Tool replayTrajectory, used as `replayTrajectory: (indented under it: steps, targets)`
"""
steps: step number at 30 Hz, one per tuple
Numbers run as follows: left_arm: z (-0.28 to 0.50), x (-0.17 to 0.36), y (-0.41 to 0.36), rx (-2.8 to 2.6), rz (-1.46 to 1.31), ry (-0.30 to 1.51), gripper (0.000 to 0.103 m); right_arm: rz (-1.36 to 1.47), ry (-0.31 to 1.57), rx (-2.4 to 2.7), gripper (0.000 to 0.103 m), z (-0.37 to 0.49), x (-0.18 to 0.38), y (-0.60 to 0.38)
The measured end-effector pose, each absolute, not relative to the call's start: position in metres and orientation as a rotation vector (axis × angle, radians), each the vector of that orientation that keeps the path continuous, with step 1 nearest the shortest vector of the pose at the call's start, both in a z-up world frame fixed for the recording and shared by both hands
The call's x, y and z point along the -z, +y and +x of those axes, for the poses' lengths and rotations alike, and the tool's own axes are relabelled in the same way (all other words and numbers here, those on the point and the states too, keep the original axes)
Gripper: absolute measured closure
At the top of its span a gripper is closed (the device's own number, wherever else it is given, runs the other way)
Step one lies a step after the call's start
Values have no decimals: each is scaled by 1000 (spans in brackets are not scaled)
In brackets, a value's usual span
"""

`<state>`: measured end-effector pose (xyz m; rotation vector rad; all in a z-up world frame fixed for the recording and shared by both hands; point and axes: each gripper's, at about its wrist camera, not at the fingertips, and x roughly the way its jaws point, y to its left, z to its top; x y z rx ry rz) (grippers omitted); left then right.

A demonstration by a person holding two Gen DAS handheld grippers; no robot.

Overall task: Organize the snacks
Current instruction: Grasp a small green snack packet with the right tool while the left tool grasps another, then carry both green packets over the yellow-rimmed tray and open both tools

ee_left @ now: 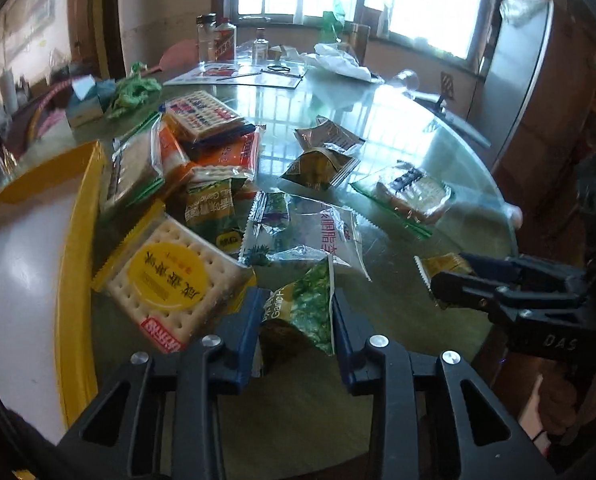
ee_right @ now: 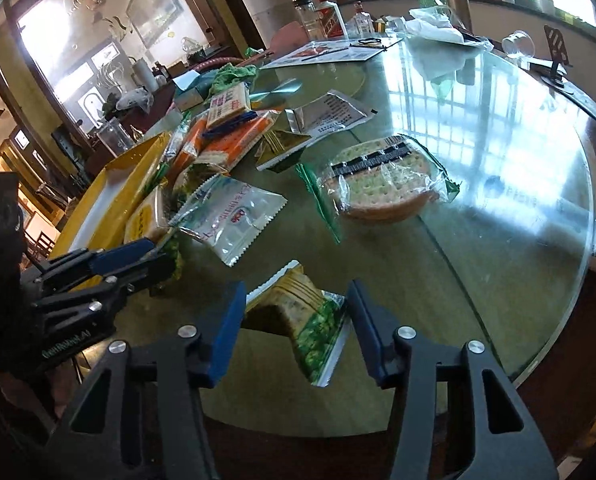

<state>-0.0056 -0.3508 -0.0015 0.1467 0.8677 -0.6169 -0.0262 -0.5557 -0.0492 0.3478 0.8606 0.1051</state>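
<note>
Both grippers work at the near edge of a round glass-topped table (ee_right: 498,184).

The left gripper (ee_left: 294,312) has its blue pads either side of a green garlic snack packet (ee_left: 310,304). Both pads appear to touch the wrapper, so I judge the jaws closed on it, though the hold looks to be on loose film more than on the contents.

The right gripper (ee_right: 298,320) straddles a green-and-yellow cracker packet (ee_right: 310,316). A gap shows on each side, so the jaws stand open around it and nothing is gripped yet.

The yellow tray (ee_left: 80,188), seemingly the destination, sits at the left and holds no packets in its visible part. The remaining snacks lie heaped just right of it, with a round cracker pack (ee_right: 382,184) apart in the middle.

Risks noted:
- A pinch on film alone may slip or tear on lifting.
- The left packet lies against a square yellow-label cracker pack (ee_left: 170,280); lifting may drag it.
- The right packet lies askew between the pads; closing may rotate or squeeze it out, or crush the crackers.
- The glass is smooth, so packets slide readily if nudged, and the right one is near the table edge.
</note>
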Motion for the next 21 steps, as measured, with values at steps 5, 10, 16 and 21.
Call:
replayTrajectory:
  steps: [5, 10, 16, 21]
  targets:
    - [-12, -1, -324, 681, -29, 888, 81, 317, 861, -95, 58, -33, 47, -549]
    - [-21, -9, -311, 701, -107, 856, 83, 261, 868, -67, 67, -38, 42, -536]
    - [-19, -19, -300, 724, -156, 839, 83, 259, 840, -77, 71, -43, 31, -524]
    - [-27, -38, -264, 700, -227, 792, 83, 254, 786, -151, 71, -46, 7, -501]
